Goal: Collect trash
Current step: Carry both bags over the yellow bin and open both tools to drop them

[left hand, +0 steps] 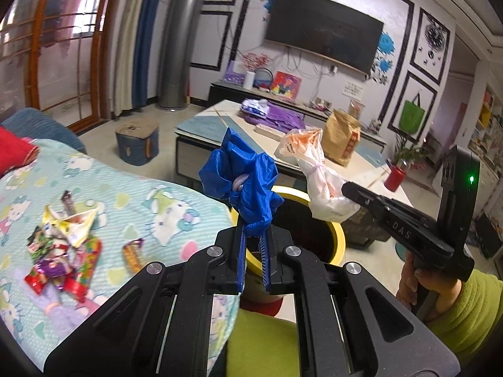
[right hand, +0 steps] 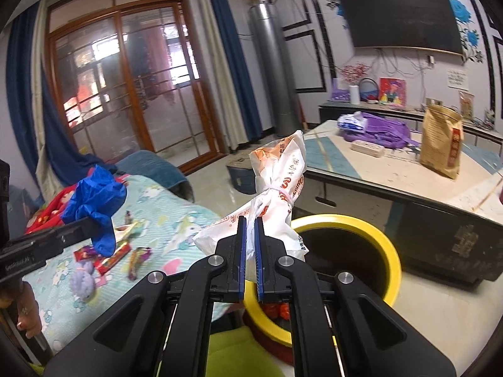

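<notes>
Left wrist view: left tool (left hand: 254, 232) clamped on blue bag (left hand: 242, 182), bag standing up at frame centre. Yellow bin (left hand: 338, 238) mouth directly behind and below it. Right tool (left hand: 349, 190), centre right, pinches tied white bag (left hand: 320, 185) over the bin's far rim. Right wrist view: bin (right hand: 389, 251) lies lower right of white bag (right hand: 276, 194). Both bags near; white nearer, I judge. Wrappers (left hand: 59, 245) on bed, lower left.

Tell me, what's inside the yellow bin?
Inside the yellow bin something red-orange lies at the bottom. The right gripper hides the rest.
</notes>
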A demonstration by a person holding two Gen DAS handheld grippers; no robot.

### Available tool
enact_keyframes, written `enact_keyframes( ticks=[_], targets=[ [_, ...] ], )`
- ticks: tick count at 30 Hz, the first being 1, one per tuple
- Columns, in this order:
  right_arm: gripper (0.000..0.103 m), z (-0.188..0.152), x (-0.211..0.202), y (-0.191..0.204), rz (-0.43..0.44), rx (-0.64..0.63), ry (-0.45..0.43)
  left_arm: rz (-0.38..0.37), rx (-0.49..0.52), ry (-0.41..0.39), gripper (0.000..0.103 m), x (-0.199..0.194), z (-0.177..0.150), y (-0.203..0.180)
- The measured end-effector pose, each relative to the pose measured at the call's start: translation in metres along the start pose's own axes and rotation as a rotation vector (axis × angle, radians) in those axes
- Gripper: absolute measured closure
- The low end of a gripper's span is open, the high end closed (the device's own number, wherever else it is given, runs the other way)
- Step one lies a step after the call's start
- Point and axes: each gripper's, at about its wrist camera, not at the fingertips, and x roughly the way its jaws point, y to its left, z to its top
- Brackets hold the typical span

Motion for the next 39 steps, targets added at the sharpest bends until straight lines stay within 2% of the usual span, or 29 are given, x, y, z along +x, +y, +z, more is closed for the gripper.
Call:
enact_keyframes(
  ticks=[8, 18, 24, 30, 39],
  targets=[
    [0.098, -0.001, 0.002, -0.035, -0.100, 0.056, -0.016, -0.036, 0.049, 0.058, 0.099, 0.035, -0.005, -0.018],
    [0.098, -0.004, 0.009, -0.069, -0.160, 0.106, 0.000, -0.077, 0.093, 0.132, 0.099, 0.081, -0.019, -0.043],
    [0.098, -0.008, 0.021, -0.086, -0.158, 0.137, 0.048, -0.094, 0.113, 0.187, 0.099, 0.113, -0.028, -0.049],
    [0.098, -0.022, 0.041, -0.094, -0.156, 0.159, 0.132, -0.098, 0.112, 0.251, 0.099, 0.144, -0.041, -0.045],
    [0.098, -0.033, 0.061, -0.109, -0.147, 0.214, 0.210, -0.092, 0.114, 0.316, 0.099, 0.174, -0.054, -0.039]
  ],
)
